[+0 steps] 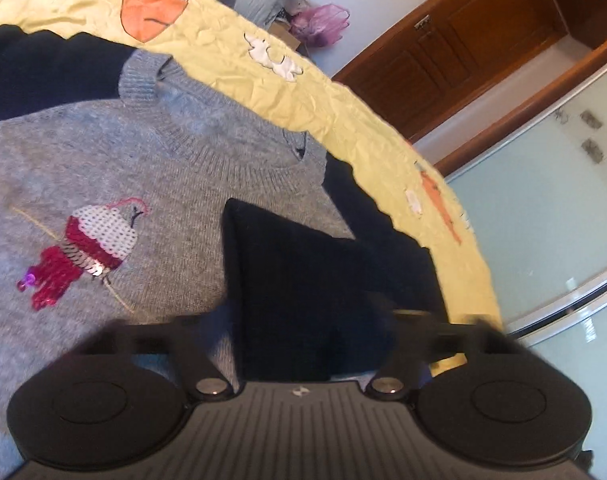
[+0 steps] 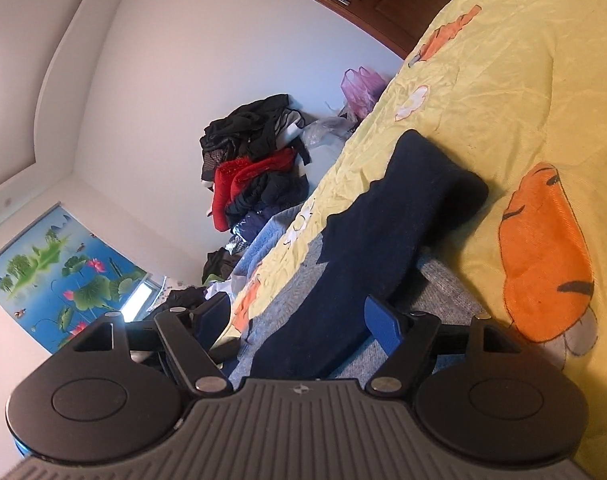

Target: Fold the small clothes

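A grey sweater (image 1: 115,168) with a sequined bird (image 1: 83,248) on its chest lies flat on a yellow bedsheet (image 1: 303,92) printed with orange carrots, one dark navy sleeve (image 1: 299,292) folded in over its front. The left gripper (image 1: 303,344) is clamped on that sleeve, its fingertips hidden in the cloth. The right gripper (image 2: 299,316) stands open, blue pads (image 2: 383,326) on either side of the other navy sleeve (image 2: 383,240) without pressing it; a pile of clothes (image 2: 255,168) sits by the wall beyond the bed.

Left gripper (image 1: 303,320) blurred, pointing downward, right gripper (image 2: 303,316) wide apart, rolled
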`<state>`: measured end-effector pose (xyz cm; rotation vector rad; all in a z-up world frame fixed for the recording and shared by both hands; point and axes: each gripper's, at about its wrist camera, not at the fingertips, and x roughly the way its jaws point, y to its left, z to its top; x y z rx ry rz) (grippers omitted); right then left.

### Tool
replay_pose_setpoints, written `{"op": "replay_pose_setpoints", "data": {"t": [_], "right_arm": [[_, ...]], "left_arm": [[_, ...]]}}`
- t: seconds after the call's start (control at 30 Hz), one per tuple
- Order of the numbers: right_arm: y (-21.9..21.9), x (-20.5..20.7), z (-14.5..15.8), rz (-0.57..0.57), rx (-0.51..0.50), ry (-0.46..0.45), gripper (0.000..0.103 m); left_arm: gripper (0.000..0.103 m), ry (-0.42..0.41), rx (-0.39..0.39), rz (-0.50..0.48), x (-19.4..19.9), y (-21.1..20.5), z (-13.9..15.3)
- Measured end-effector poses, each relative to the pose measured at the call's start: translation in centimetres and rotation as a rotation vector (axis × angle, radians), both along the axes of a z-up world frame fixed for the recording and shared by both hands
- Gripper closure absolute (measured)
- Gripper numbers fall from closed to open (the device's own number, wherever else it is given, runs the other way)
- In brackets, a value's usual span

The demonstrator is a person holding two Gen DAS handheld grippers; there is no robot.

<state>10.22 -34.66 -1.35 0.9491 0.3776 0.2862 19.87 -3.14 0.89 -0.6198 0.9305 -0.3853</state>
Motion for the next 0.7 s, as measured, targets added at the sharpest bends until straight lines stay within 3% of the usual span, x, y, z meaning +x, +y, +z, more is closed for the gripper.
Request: {"op": "replay_pose_setpoints", "data": {"t": [0.07,0.17,0.33,0.47,0.57,0.7], "right_arm": [[0.0,0.1,0.0,-0.004,0.008,-0.002,0.026],[-0.1,0.1,-0.1,-0.005,0.011,-0.005,0.025],[0.0,0.1,-0.1,-0.003,0.005,-0.009,0.024],[0.0,0.2,-0.1,-0.003,0.001,-0.01,0.024],[0.1,0.3,0.0,0.002,-0.006,-0.012,0.023],[0.1,0.4,0.0,0.004,-0.013,-0.013,0.022]], "left_arm": [[0.086,0.026,0.02,0.006,0.4,0.0,-0.4],[0.094,0.001,0.062,0.013,0.4,0.0,-0.1],[0.096,-0.116,0.162,0.015,-0.8,-0.2,3.0],[0.096,-0.207,0.211,0.056,-2.7,2.2,5.6],[0.096,-0.189,0.278,0.107,-3.3,5.1,5.2],[0.096,-0.105,0.289,0.183,-3.4,8.6,2.8]]}}
